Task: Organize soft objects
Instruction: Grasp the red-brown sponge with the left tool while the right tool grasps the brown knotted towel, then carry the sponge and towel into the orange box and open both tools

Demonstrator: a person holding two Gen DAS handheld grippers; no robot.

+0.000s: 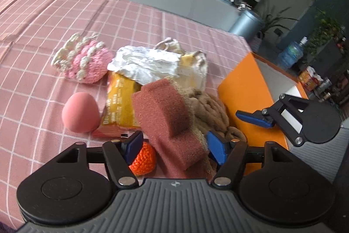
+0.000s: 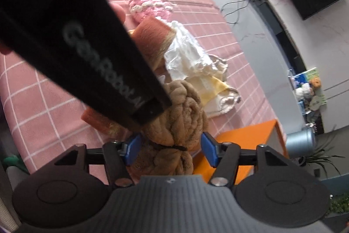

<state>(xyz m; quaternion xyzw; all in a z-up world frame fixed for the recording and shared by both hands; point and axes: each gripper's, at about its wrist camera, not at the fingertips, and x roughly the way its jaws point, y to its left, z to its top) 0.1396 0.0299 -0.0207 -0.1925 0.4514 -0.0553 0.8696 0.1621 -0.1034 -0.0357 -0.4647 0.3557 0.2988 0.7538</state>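
Note:
A reddish-brown sponge (image 1: pixel 170 119) with a beige underside lies tilted between the wide-apart jaws of my left gripper (image 1: pixel 175 147); the pads do not press on it. An orange crochet piece (image 1: pixel 144 158) sits by the left pad. In the right wrist view, a tan chunky yarn bundle (image 2: pixel 181 110) lies between the jaws of my right gripper (image 2: pixel 171 149), which stand apart from it. The pile also holds a white crumpled cloth (image 1: pixel 148 62), a yellow packet (image 1: pixel 120 106), a cream drawstring bag (image 1: pixel 196 67), a pink ball (image 1: pixel 80 113) and a pink-and-cream crochet pouch (image 1: pixel 82 62).
The pink checked tablecloth (image 1: pixel 54 14) ends at the right, where an orange box (image 1: pixel 246 97) stands against the table's edge. The left gripper's black body (image 2: pixel 76 36) blocks the upper left of the right wrist view. A grey metal bin (image 1: pixel 246 23) and plants stand on the floor beyond.

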